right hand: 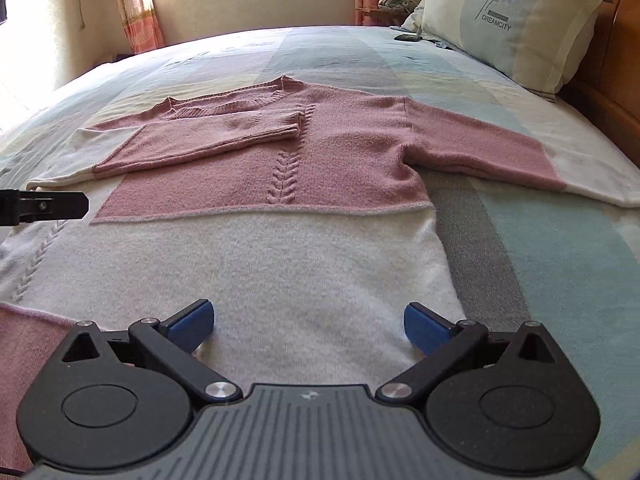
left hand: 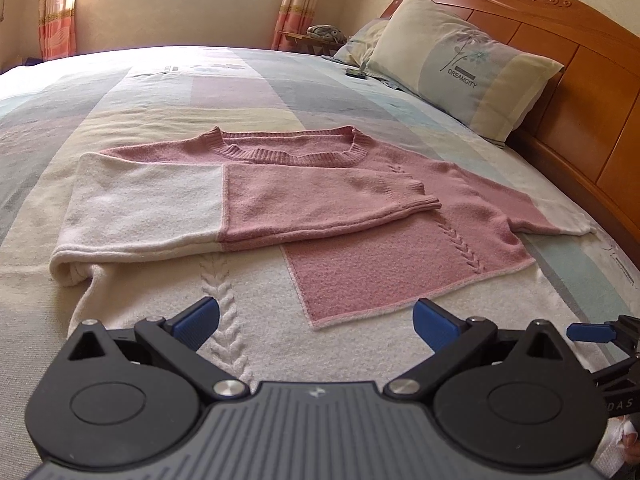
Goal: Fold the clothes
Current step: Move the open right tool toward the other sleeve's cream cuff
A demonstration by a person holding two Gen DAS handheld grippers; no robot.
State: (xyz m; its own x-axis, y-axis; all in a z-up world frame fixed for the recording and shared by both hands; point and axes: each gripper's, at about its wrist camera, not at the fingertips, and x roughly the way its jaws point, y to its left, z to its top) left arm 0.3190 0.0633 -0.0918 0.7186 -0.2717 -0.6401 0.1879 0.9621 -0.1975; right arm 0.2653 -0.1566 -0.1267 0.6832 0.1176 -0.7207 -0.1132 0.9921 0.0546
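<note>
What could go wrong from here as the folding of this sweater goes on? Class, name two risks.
1. The left sleeve lies folded loosely across the sweater's chest; tugging the body might slide it off.
2. The right sleeve is still spread out near the bed's edge; both grippers, left gripper and right gripper, are open, so a shallow pinch could slip.

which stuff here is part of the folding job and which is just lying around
Job: sweater, with one sleeve folded across it; left gripper and right gripper, both open.

Lying about: pillow, small dark object near it, bundle on the bedside stand.
</note>
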